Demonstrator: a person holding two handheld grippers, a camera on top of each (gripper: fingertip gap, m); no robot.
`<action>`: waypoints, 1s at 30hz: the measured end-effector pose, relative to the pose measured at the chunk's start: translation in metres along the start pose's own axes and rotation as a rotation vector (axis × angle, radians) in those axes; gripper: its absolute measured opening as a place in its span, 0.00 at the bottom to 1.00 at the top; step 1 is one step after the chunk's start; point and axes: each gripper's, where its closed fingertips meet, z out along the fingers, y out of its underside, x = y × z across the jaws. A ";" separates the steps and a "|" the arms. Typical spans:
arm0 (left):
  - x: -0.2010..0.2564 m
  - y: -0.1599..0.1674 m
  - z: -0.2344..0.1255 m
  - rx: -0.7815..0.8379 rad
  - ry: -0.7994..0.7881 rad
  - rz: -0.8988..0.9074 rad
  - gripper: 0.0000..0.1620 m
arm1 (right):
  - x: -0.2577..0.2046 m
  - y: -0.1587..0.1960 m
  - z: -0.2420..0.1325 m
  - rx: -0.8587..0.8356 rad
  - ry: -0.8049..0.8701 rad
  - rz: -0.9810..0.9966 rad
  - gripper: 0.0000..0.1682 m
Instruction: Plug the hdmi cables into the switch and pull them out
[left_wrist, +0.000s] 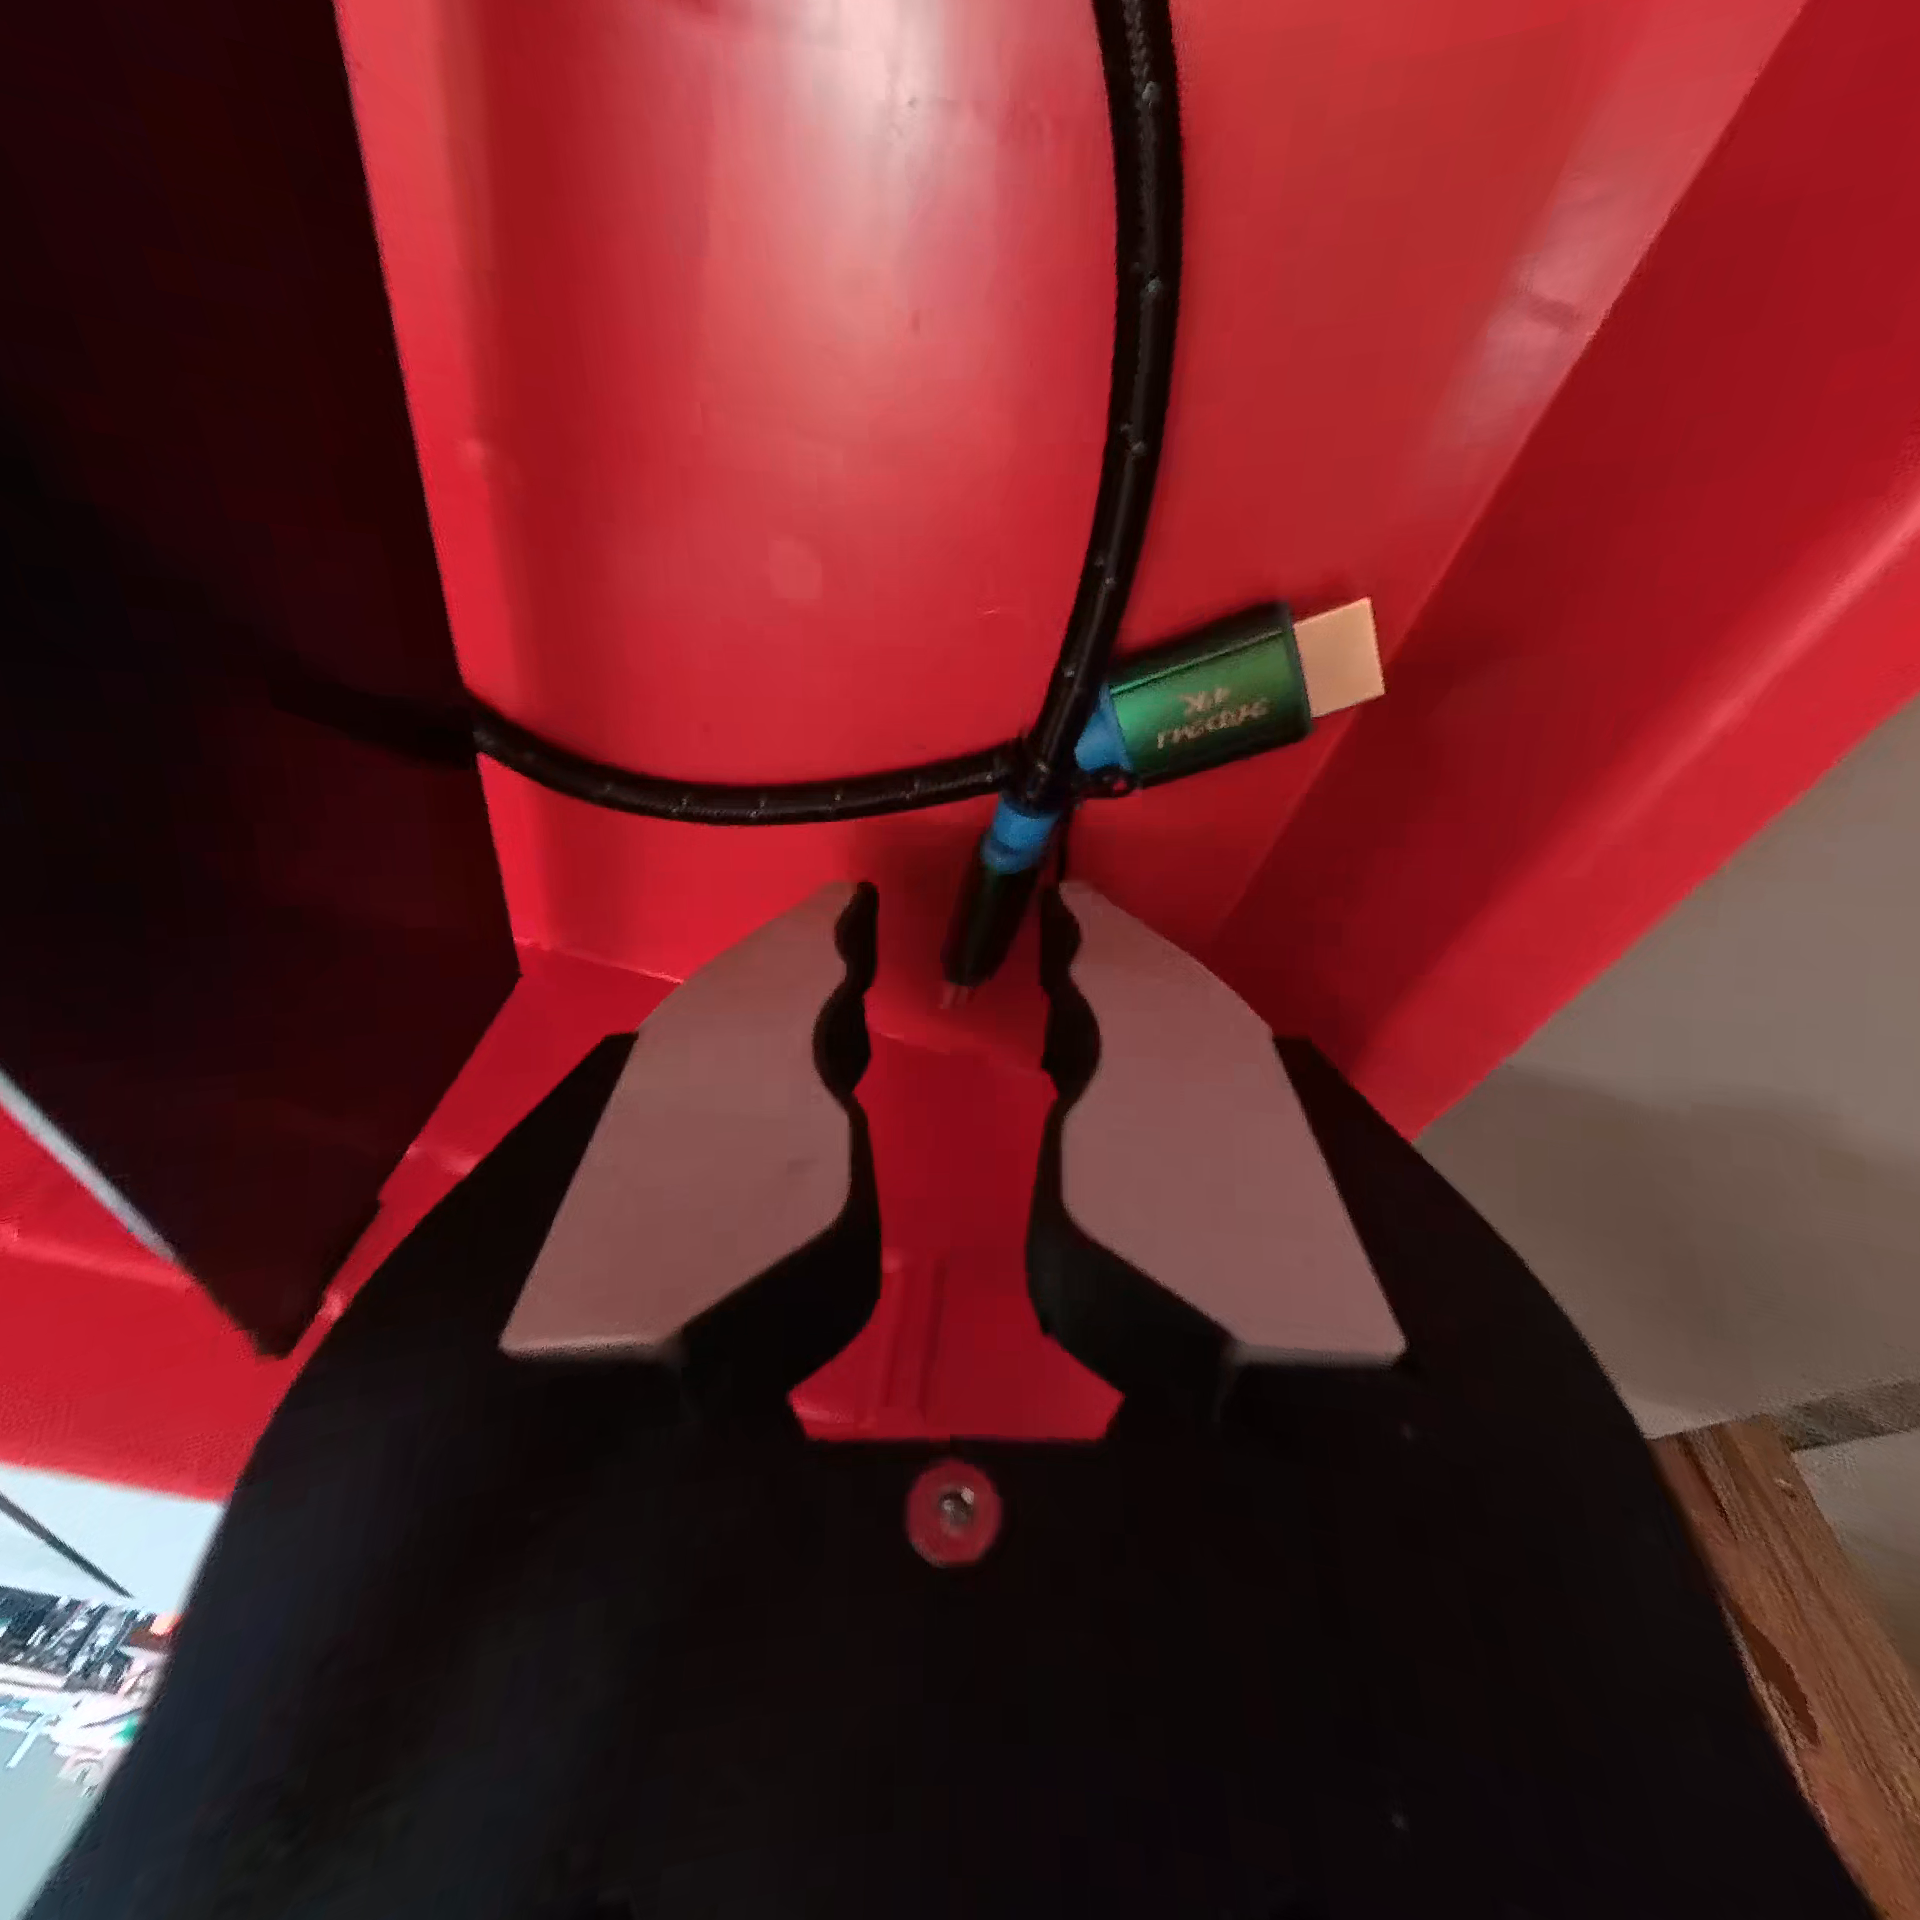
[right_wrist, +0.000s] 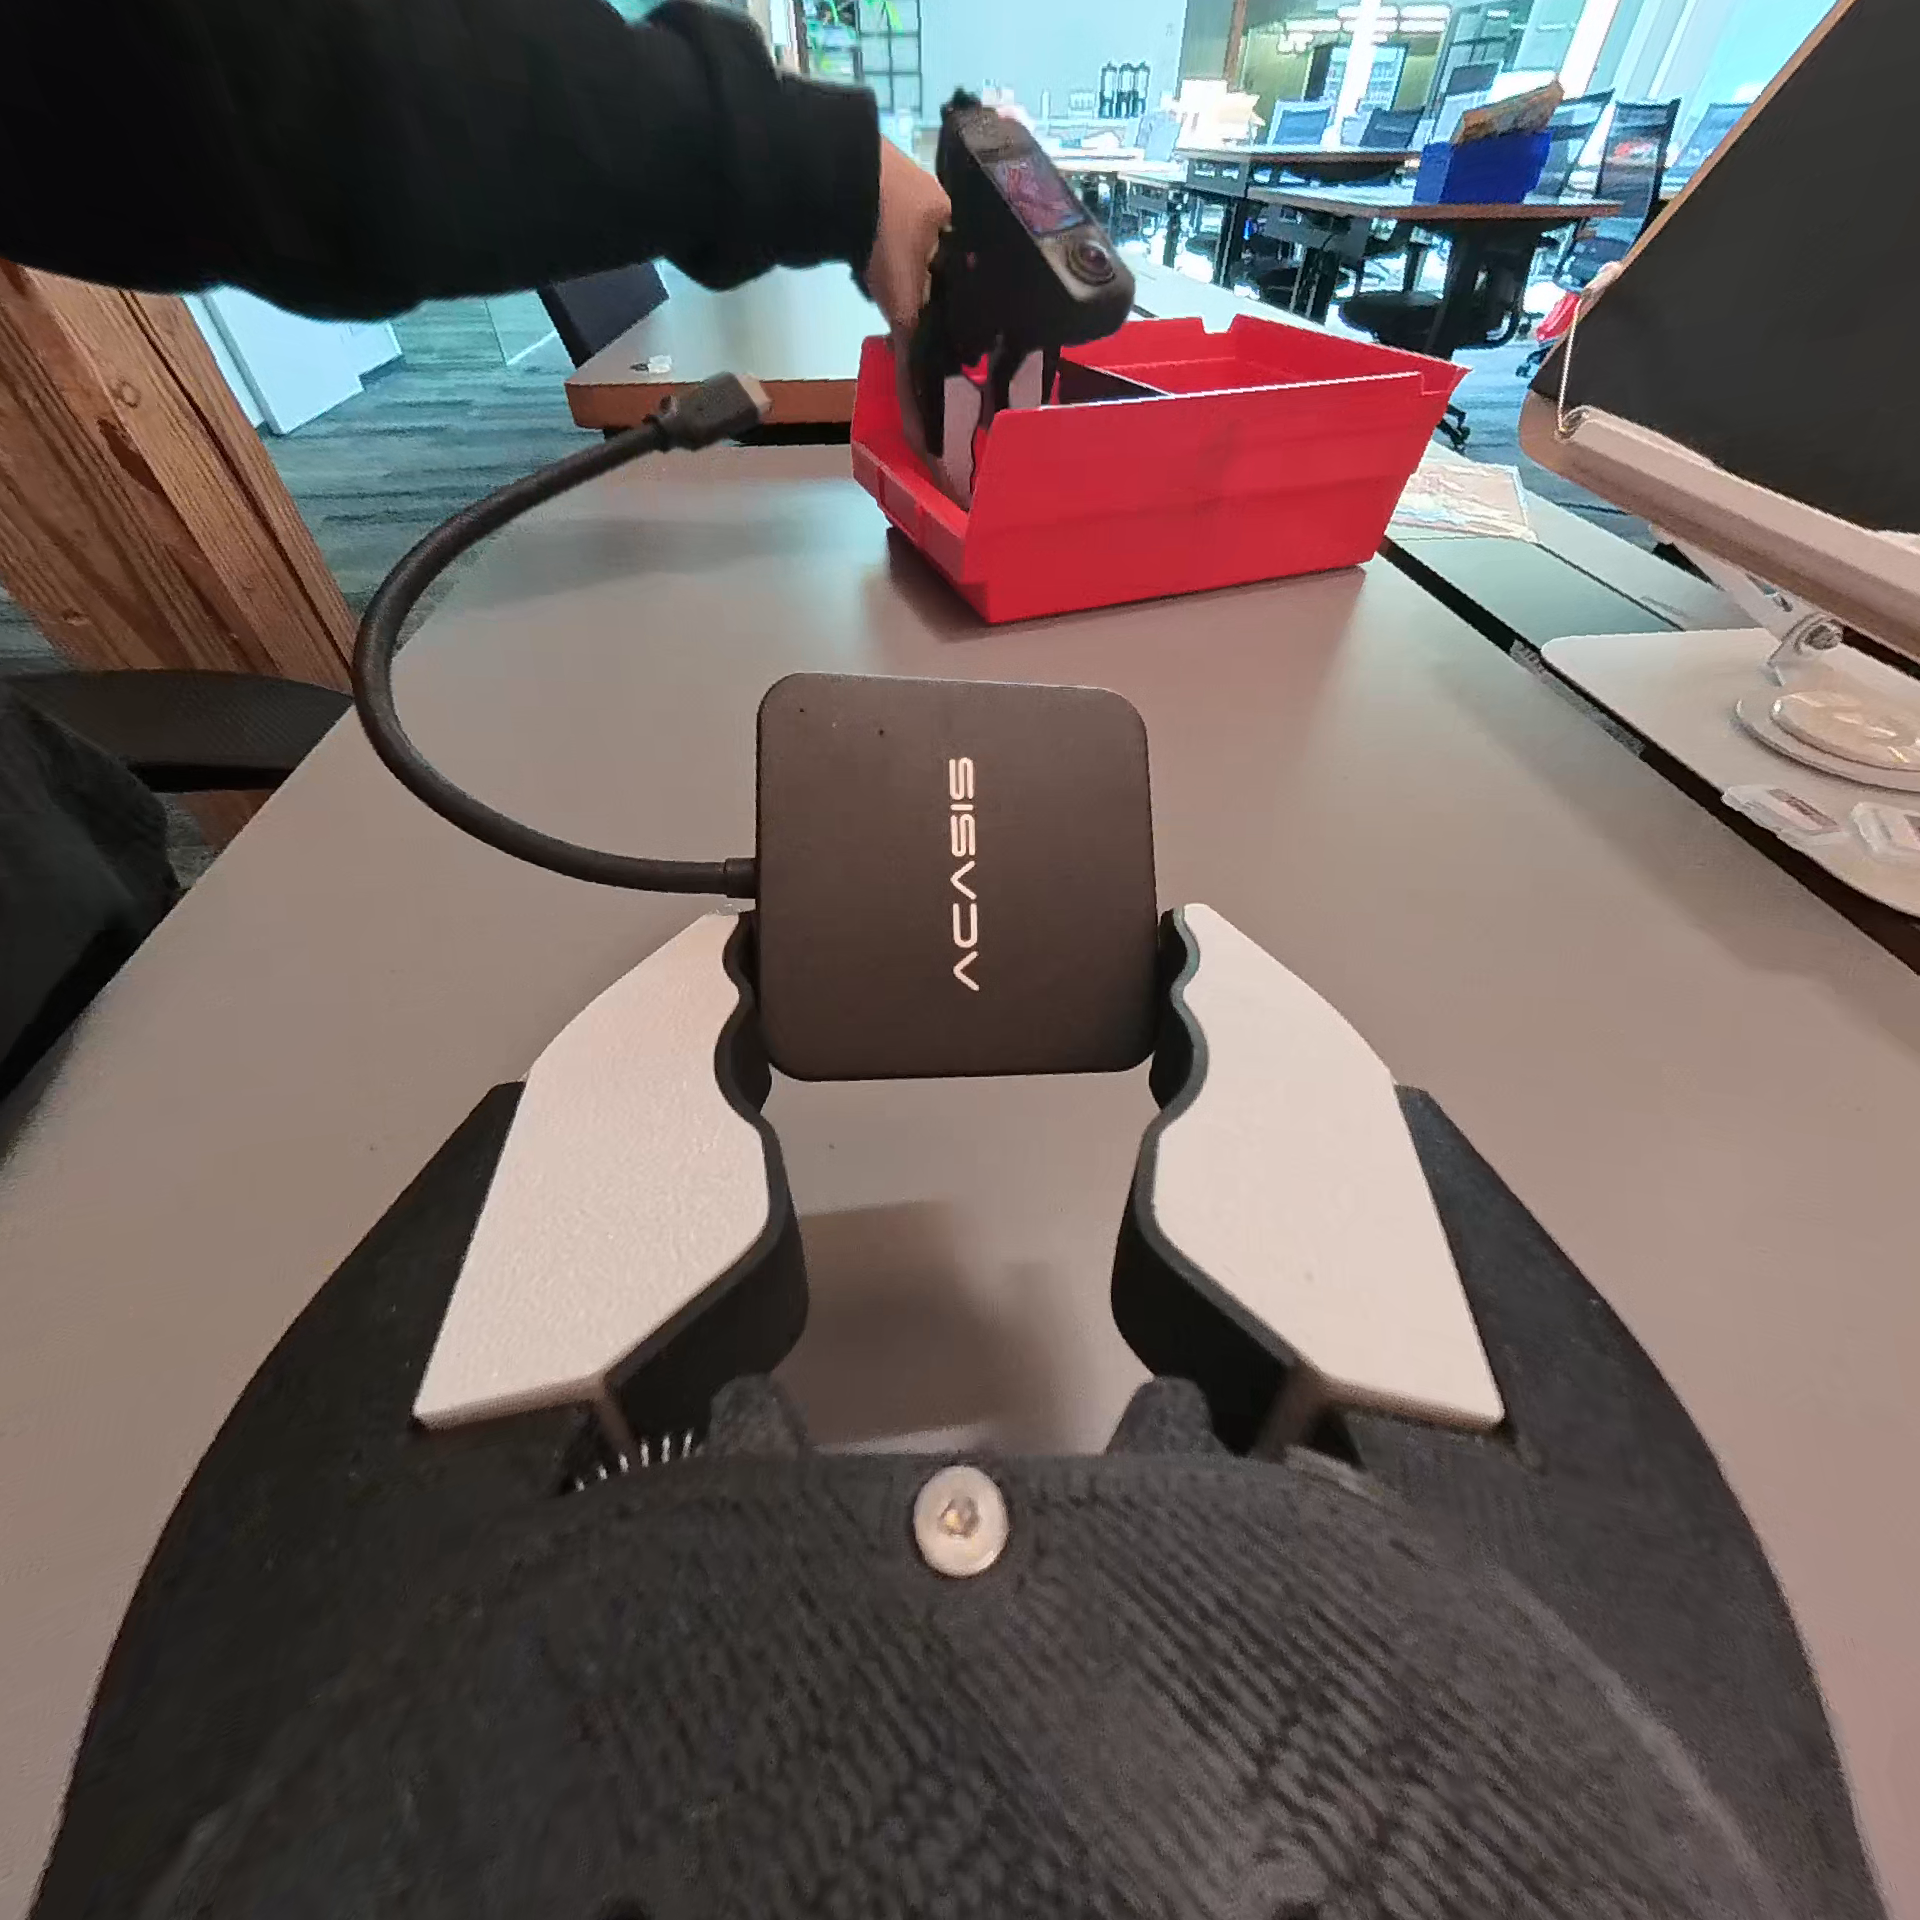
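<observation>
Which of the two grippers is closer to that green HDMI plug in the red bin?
Left. The left gripper is open inside the red bin, just short of the green HDMI plug. The right gripper clamps the switch outside it.

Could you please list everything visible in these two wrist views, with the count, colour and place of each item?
HDMI cable: one, black braided, in the red bin, both ends visible.
Green plug: one, gold tip, lying on the bin floor.
Second plug: one, dark with blue collar, between the left fingertips, untouched.
Red bin: one, far end of the table.
Switch: one, black square, on the table.
Switch's own lead: one, black, curving left, its plug raised off the table.
Table: one, grey.
Monitor stand: one, white, right side.
Left gripper: reaching into the bin, open.
Right gripper: shut on the switch's sides.
Hand: one, black sleeve, holding the left gripper.
</observation>
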 end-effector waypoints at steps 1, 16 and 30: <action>0.001 0.001 0.003 -0.015 0.001 0.001 0.13 | 0.000 0.001 0.000 -0.004 0.001 -0.001 0.44; 0.071 -0.014 -0.146 0.402 0.705 -0.214 0.07 | -0.005 -0.007 -0.003 0.023 -0.012 -0.014 0.44; 0.130 -0.049 -0.219 0.881 0.126 -0.556 0.07 | -0.011 -0.032 -0.017 0.146 -0.030 -0.019 0.44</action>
